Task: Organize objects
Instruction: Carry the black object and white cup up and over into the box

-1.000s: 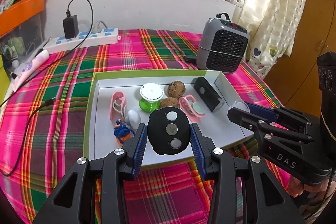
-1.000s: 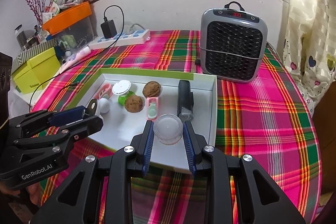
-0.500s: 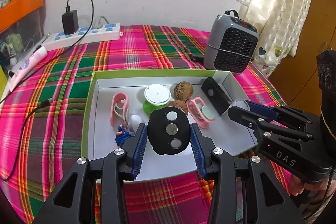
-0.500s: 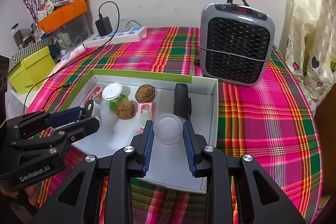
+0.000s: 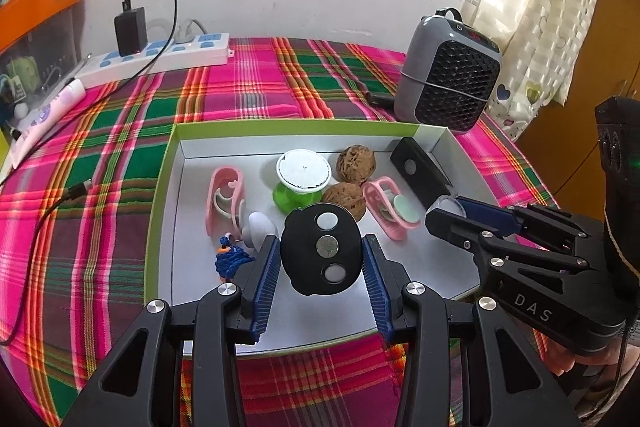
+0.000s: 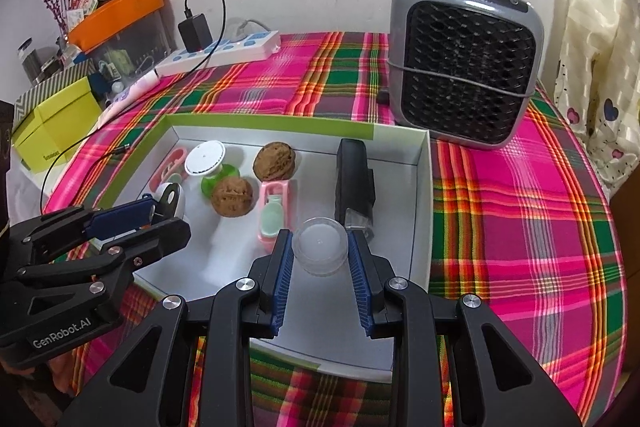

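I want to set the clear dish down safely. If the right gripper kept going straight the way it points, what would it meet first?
Probably the bare white floor of the tray, just short of the black case. The right gripper holds the clear dish over that spot; depth is hard to judge.

Two walnuts [image 5: 356, 163], two pink clips [image 5: 225, 199].

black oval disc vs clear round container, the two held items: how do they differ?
The black oval disc is opaque with three round buttons on its face; the clear round container is see-through and plain. The disc is oval and sits in the left tongs; the container is circular and sits in the right tongs. Both are gripped over the white tray.
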Tool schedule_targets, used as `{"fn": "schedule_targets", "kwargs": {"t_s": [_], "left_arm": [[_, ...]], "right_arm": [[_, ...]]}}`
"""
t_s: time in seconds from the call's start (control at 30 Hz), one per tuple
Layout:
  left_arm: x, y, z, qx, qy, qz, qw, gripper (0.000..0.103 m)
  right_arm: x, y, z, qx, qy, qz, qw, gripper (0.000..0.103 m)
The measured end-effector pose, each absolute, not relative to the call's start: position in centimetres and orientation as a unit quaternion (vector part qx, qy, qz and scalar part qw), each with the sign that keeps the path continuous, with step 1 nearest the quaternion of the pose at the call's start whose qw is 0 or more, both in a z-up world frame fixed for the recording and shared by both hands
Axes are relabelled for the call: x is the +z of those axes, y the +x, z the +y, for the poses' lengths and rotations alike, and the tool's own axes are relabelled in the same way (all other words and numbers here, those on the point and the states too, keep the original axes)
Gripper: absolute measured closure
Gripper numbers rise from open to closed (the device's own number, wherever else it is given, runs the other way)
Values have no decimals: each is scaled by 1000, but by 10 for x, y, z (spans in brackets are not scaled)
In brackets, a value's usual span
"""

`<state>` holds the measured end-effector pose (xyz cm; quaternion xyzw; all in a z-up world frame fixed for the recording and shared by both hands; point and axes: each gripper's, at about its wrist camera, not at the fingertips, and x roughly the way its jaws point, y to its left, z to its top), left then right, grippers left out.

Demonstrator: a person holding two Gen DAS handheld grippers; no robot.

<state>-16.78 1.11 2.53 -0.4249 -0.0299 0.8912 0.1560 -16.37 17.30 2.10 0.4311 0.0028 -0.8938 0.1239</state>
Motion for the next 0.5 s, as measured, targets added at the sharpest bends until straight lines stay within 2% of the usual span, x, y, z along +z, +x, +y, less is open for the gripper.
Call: {"fn": "schedule_targets", "kwargs": {"t_s": [0.5], "left_arm": [[19,-172,13,888,-432,-28,156,64]], "right_arm": [[14,-174,170,-891,437,13,122,74]]}}
